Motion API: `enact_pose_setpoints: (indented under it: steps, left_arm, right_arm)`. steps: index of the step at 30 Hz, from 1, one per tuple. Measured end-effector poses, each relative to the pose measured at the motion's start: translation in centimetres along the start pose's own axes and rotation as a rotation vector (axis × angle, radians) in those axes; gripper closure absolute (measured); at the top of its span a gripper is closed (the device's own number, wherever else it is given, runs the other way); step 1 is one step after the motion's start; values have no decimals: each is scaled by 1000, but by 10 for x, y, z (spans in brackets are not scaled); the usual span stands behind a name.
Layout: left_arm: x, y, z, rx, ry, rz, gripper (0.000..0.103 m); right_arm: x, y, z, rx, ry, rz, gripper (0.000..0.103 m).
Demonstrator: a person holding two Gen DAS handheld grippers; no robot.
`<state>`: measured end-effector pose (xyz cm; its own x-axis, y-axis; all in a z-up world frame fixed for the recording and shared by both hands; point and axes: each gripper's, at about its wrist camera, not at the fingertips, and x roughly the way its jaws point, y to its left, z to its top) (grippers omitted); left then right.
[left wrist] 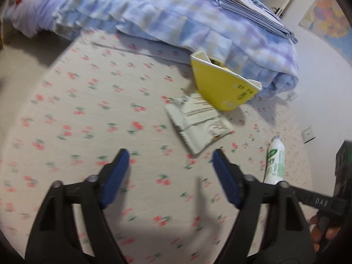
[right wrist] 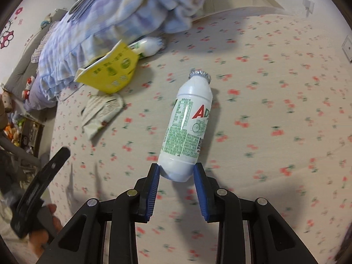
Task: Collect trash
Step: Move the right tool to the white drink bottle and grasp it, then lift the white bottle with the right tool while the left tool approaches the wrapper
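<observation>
My right gripper (right wrist: 177,171) is shut on the base of a white drink bottle (right wrist: 188,123) with green print and a foil cap, held over the cherry-print bed sheet. The same bottle shows in the left wrist view (left wrist: 275,162). My left gripper (left wrist: 170,156) is open and empty above the sheet, short of a torn white snack wrapper (left wrist: 198,121), also in the right wrist view (right wrist: 99,112). A yellow carton (left wrist: 220,85) lies against the blanket (right wrist: 110,74). A second white bottle (right wrist: 146,46) lies behind the carton, partly hidden.
A blue checked blanket (left wrist: 154,11) is heaped along the far side of the bed, with folded striped cloth (left wrist: 248,8) on top. The cherry-print sheet (left wrist: 77,121) spreads in front. Stuffed toys (right wrist: 15,127) sit beside the bed at left.
</observation>
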<state>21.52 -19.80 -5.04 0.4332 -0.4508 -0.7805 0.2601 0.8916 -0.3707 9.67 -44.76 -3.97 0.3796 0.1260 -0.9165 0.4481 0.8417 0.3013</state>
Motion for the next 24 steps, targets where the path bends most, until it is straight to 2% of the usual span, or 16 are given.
enact_pose_setpoints:
  steps: [3, 7, 10, 12, 13, 15, 18, 24]
  left_arm:
    - [10, -4, 0, -36, -33, -61, 32]
    - [21, -10, -2, -58, -77, -79, 34]
    - [24, -16, -4, -43, -122, -40, 48]
    - [27, -18, -6, -31, -140, -11, 67]
    - [29, -19, -7, -23, -141, 7, 73]
    - [30, -19, -7, -26, -137, 7, 91]
    - [28, -21, -8, -7, -140, 4, 100]
    - [23, -27, -15, 62, -107, 20, 103]
  right_arm:
    - [-6, -16, 1, -6, -10, -22, 70]
    - [-11, -30, 2, -19, -21, -31, 70]
    - [-13, -33, 2, -35, -29, -33, 70]
    - [-13, -34, 1, -46, -32, -32, 70]
    - [-13, -35, 2, -47, -33, -31, 70]
    - [-12, -32, 2, -51, -35, -33, 70]
    - [-12, -32, 2, -48, -36, -36, 70]
    - [-13, -29, -1, -36, -33, -49, 70]
